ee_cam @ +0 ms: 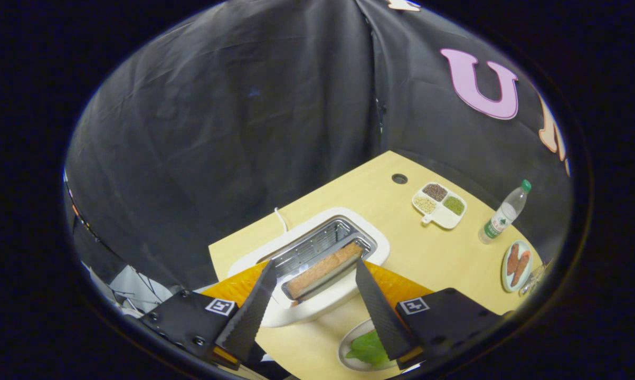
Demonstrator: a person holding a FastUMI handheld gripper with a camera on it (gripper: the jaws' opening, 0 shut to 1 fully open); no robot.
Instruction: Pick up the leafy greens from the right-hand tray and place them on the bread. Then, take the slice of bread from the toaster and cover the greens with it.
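I look down on a white toaster (372,241) with an orange side, standing on a pale wooden table (428,253). A brown slice of bread (325,269) sticks out of its slot. My gripper (317,272) hangs open above the toaster, and the slice lies between the two fingertips without touching them. Below the right finger (380,311) sits a light plate (349,343) with leafy greens (369,348) on it, partly hidden by that finger.
Beyond the toaster stand a white divided dish (444,217) with grains, a clear bottle with a green cap (502,214) and a small plate with sausages (517,265). A round cable hole (399,178) marks the table's far end. Black cloth walls close in behind.
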